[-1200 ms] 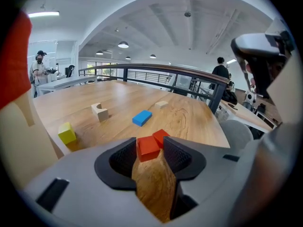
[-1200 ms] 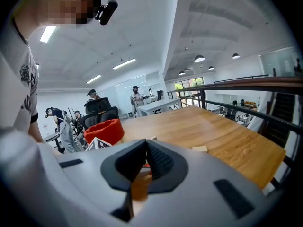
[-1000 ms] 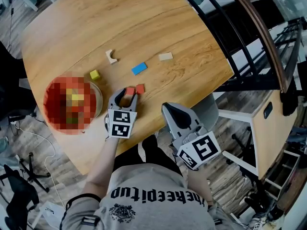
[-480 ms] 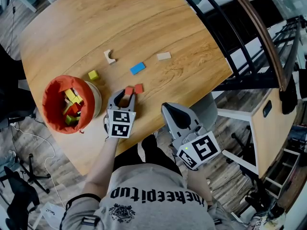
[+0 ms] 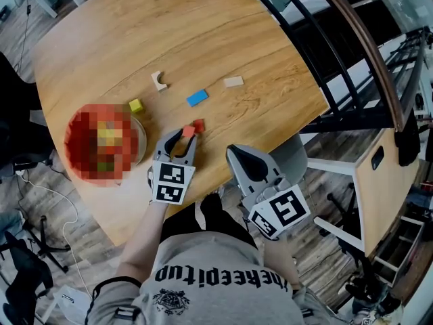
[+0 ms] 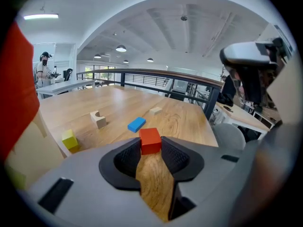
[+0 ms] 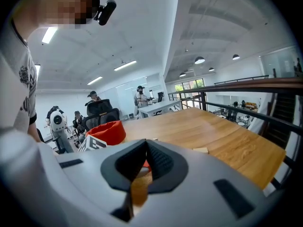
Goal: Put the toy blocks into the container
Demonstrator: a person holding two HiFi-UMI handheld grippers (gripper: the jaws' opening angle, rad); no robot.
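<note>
The left gripper (image 6: 150,144) has just been closing its jaws and now pinches a small red wooden cube (image 6: 150,138) at its fingertips, over the round wooden table (image 5: 223,32). A second red block (image 5: 199,125) lies just beyond those tips. Further ahead sit a flat blue block (image 6: 136,124), a pale arch-shaped block (image 6: 98,119) and a yellow cube (image 6: 69,139). The orange-red fabric container (image 7: 108,131) stands to this gripper's left. The right gripper (image 7: 145,148), jaws pressed together and empty, hovers at the table's near edge.
</note>
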